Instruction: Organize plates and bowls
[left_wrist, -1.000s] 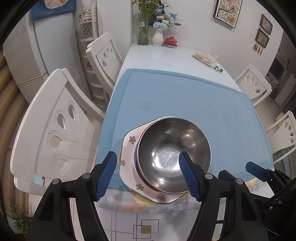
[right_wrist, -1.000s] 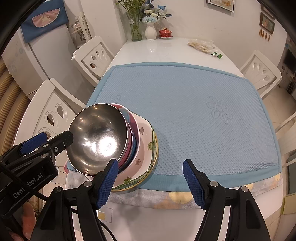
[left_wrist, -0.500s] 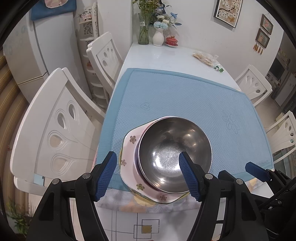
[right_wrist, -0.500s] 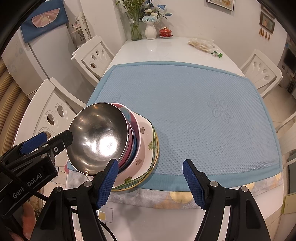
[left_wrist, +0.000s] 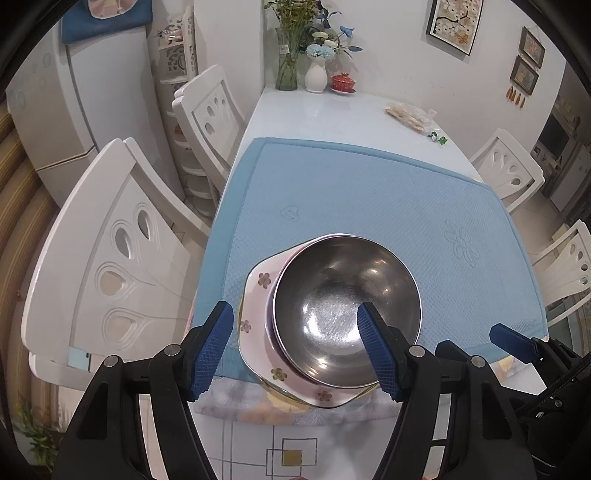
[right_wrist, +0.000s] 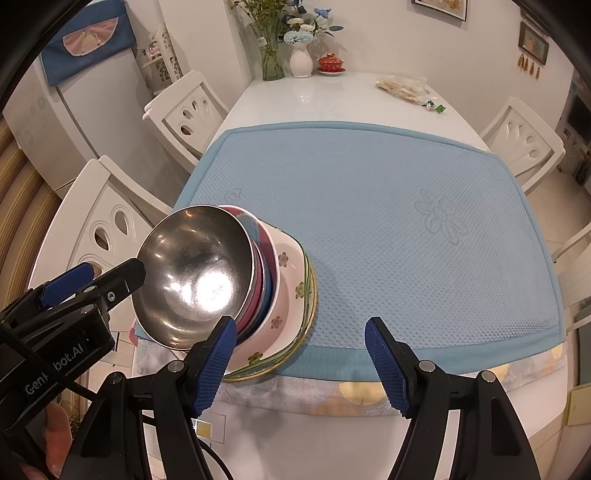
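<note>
the shiny round steel bowl tops a nested stack of coloured bowls on a white flowered square plate, at the near left corner of the blue quilted mat. steel is light, stiff, slippery; the ceramic beneath is heavy and fragile, so pinch a rim. left gripper and right gripper hang released, holding nothing.

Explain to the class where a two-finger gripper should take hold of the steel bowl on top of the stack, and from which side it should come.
Probably the thin rim of the steel bowl, one finger inside, one outside. It sits nested upright atop the stacked dishes, so only the lip stands clear. Come from above at the near edge, where the left gripper hovers open.
</note>
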